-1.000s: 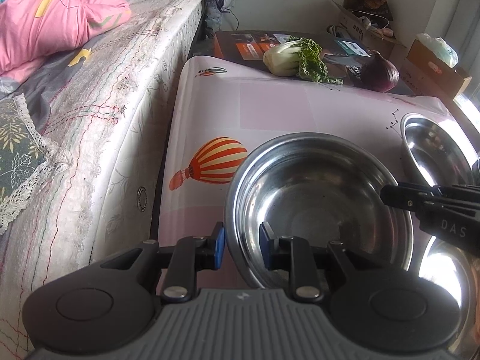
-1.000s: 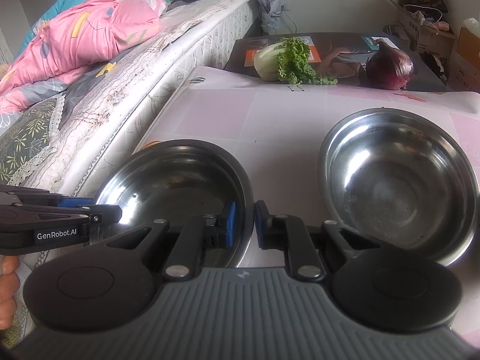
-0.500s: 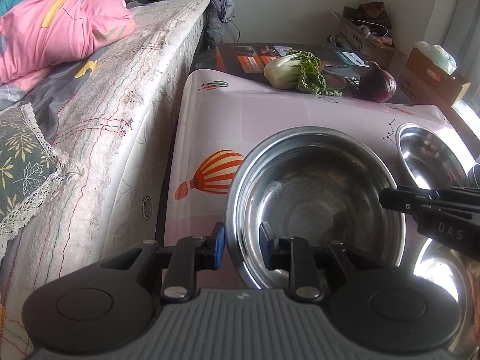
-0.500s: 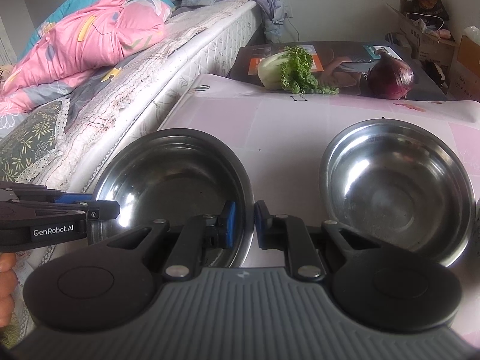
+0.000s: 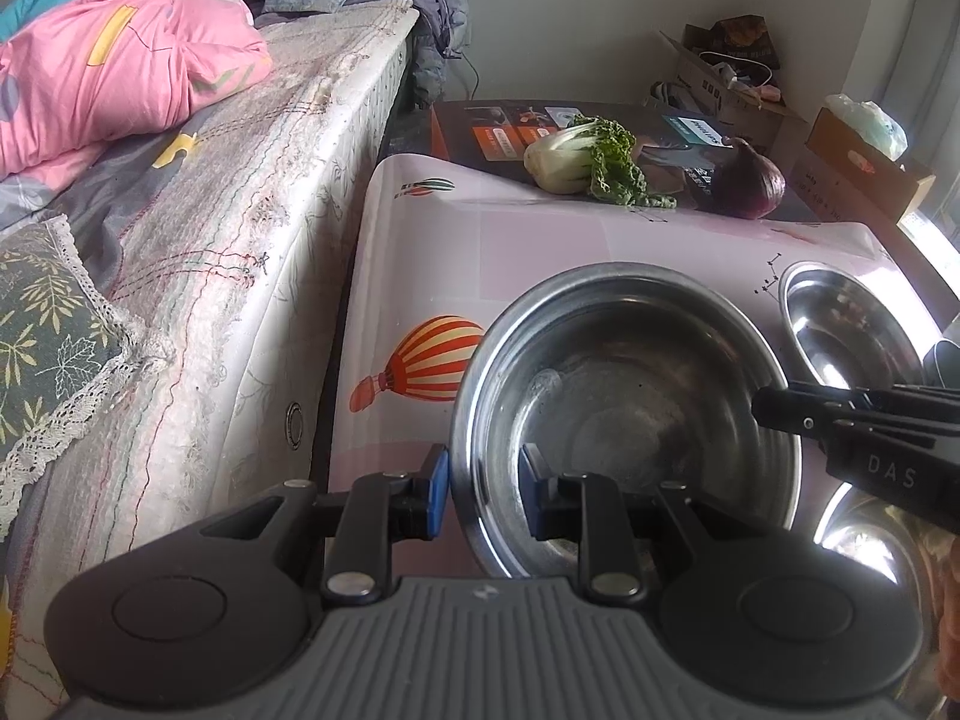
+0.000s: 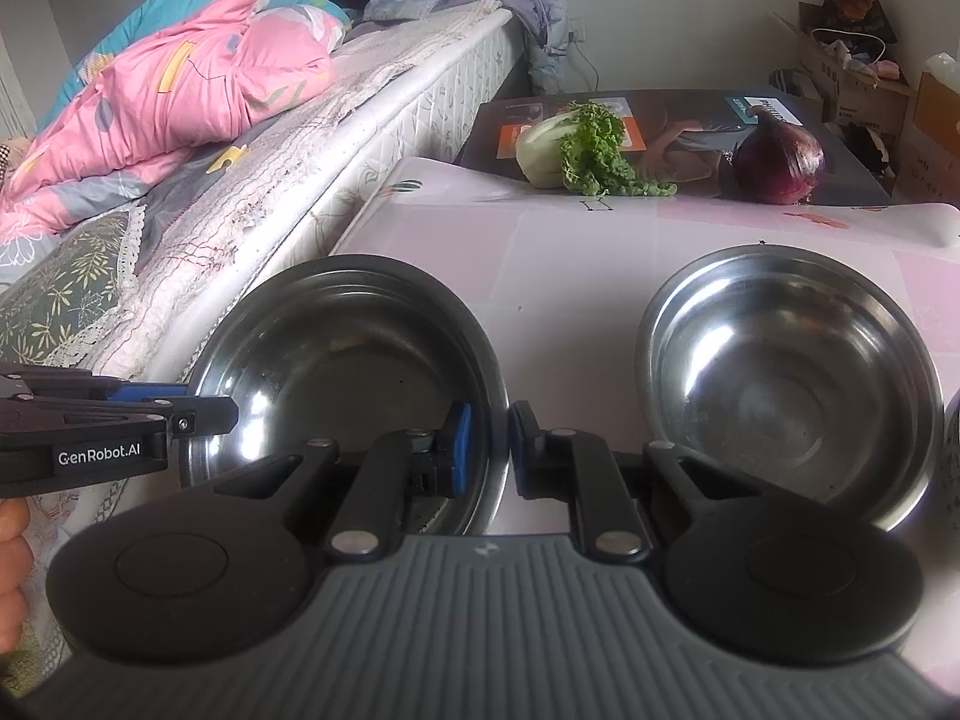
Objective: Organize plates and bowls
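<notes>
A large steel bowl (image 5: 624, 414) (image 6: 342, 372) is held over the pink table's left part by both grippers at once. My left gripper (image 5: 483, 480) is shut on its left rim, one pad outside and one inside. On the opposite rim my right gripper (image 6: 489, 450) is shut the same way. Each wrist view shows the other gripper from the side: the right gripper (image 5: 840, 426) and the left gripper (image 6: 204, 414). A second, smaller steel bowl (image 6: 786, 390) (image 5: 840, 330) stands empty to the right. A third shiny steel dish (image 5: 870, 540) shows partly at the near right.
The table cloth (image 5: 540, 252) is pink with a hot-air balloon print. A bed (image 5: 240, 210) with a pink quilt runs close along the left edge. A cabbage (image 6: 570, 144) and a red onion (image 6: 780, 162) lie on a dark box at the far end. Cardboard boxes stand at the back right.
Both grippers keep their hold on the large bowl. Only the views have tilted up a touch; nothing on the table has shifted.
</notes>
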